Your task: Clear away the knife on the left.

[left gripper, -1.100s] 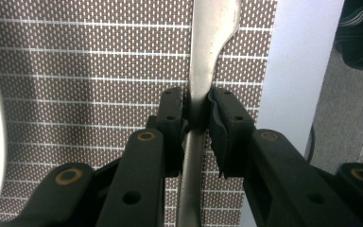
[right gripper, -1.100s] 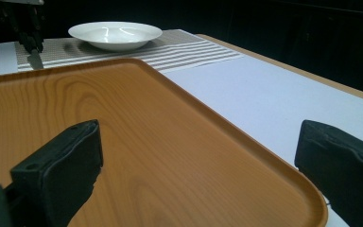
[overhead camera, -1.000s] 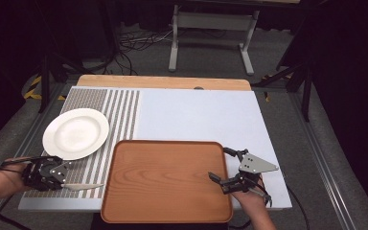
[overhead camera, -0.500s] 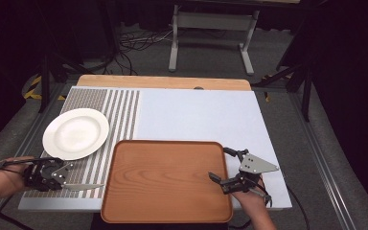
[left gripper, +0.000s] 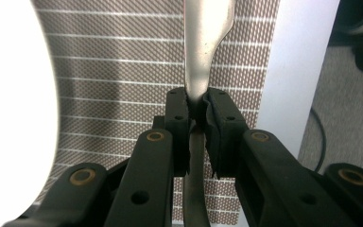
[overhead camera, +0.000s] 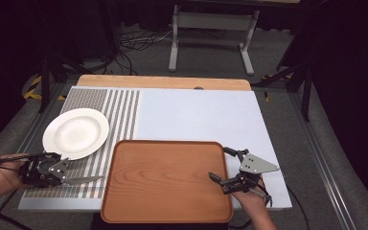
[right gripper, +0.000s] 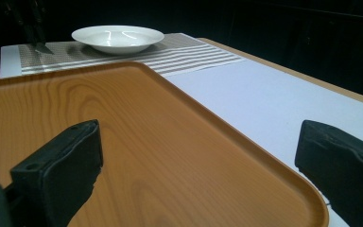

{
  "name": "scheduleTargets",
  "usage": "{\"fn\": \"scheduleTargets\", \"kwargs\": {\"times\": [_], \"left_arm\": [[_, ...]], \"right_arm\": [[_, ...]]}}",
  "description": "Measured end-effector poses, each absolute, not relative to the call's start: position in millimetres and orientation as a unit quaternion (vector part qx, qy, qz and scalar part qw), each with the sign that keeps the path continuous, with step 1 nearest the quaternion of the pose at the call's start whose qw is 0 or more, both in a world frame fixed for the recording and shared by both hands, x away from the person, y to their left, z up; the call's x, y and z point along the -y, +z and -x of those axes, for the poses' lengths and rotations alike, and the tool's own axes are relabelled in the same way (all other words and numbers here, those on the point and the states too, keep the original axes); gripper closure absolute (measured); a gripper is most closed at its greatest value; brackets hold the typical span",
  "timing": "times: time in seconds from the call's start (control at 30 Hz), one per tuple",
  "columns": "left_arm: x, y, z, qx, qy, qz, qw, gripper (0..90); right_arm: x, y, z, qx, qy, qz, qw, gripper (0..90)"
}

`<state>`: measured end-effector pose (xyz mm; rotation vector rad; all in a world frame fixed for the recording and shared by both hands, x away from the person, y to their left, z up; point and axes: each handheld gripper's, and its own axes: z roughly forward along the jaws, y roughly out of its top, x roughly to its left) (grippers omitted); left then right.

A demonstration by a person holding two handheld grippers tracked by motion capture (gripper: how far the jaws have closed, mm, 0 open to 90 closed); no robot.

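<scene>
Your left gripper (overhead camera: 69, 178) is clamped on a flat silver metal knife (overhead camera: 84, 180), at 5 o'clock from the round white plate (overhead camera: 75, 132). Your right gripper (overhead camera: 225, 167) gapes wide over the brown wooden tray's (overhead camera: 165, 179) 3 o'clock rim.

Light falls from above onto the bench (overhead camera: 196, 115), which stands bright against a near-black surround — floor and stands are dim. The high view is soft and slightly grainy. In the left gripper view the plate (left gripper: 14, 118) is blown out to flat white (no rim detail), and the near jaws are blurred. In the right gripper view the tray (right gripper: 137, 142) carries a mild sheen — its far background falls into darkness.
</scene>
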<state>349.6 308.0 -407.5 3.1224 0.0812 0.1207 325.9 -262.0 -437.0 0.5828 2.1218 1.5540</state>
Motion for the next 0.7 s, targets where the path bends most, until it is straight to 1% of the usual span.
{"fn": "scheduleTargets", "kwargs": {"times": [0.37, 0.4, 0.7], "left_arm": [[-295, -381, -351, -0.087, 0.031, -0.994, 0.059, 80.4], [-292, -376, -352, -0.107, 0.024, -0.991, 0.073, 80.4], [-279, -366, -355, -0.164, 0.005, -0.980, 0.109, 80.4]], "right_arm": [[264, -435, -325, -0.765, 0.565, -0.211, 0.225, 2.2], [264, -434, -325, -0.765, 0.565, -0.211, 0.226, 2.3], [264, -432, -324, -0.762, 0.569, -0.209, 0.228, 2.3]]}}
